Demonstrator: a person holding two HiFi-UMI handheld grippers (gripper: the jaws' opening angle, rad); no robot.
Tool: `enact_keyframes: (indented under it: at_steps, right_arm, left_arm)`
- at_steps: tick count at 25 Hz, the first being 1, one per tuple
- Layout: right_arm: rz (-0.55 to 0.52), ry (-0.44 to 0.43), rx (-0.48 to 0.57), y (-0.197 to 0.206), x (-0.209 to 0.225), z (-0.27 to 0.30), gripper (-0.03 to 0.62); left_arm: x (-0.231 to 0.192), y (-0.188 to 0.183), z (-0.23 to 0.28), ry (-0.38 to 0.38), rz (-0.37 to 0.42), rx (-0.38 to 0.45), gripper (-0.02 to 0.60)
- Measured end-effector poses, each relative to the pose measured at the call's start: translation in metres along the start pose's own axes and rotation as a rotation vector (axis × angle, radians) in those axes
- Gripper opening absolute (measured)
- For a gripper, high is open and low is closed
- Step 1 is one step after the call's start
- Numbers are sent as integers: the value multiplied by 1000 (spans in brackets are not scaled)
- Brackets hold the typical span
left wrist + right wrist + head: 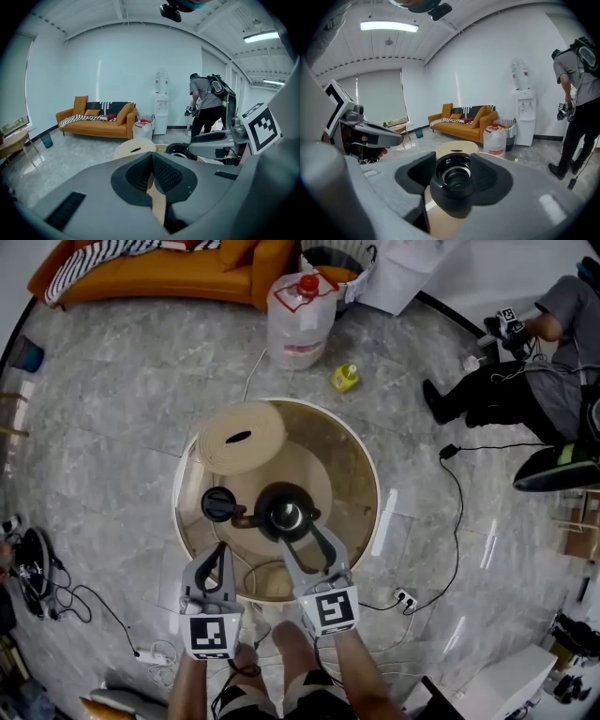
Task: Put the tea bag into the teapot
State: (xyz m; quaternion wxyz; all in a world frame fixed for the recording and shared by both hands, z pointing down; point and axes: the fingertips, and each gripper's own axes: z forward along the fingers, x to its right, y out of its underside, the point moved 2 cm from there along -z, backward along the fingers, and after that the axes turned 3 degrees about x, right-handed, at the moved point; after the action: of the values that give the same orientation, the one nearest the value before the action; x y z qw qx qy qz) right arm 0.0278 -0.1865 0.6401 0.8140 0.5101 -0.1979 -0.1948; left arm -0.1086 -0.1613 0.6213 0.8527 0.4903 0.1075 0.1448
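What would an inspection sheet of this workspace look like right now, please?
Surface: round glass-topped table, pale rim.
Job's things: black teapot, mouth open; round black lid lying beside it; tea bag not seen.
Clutter: cream round slotted disc at the table's far edge.
Grippers: left gripper shut, empty; right gripper open, jaws flanking the teapot's mouth.
Cables: black cable and white power strip on the floor.
Surroundings: orange sofa, clear water jug with red cap, person in grey.
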Motion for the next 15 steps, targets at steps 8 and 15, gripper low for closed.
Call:
enact_keyframes:
  at_steps: [8,15]
  right_arm:
    - [-8,3,22,-22,-5,-13,229]
    - [-41,37,75,-72,-13,-37,183]
  left_arm:
    - [2,-25,-14,9,23,34,17]
    - [-1,-71,-43,22,88,99,17]
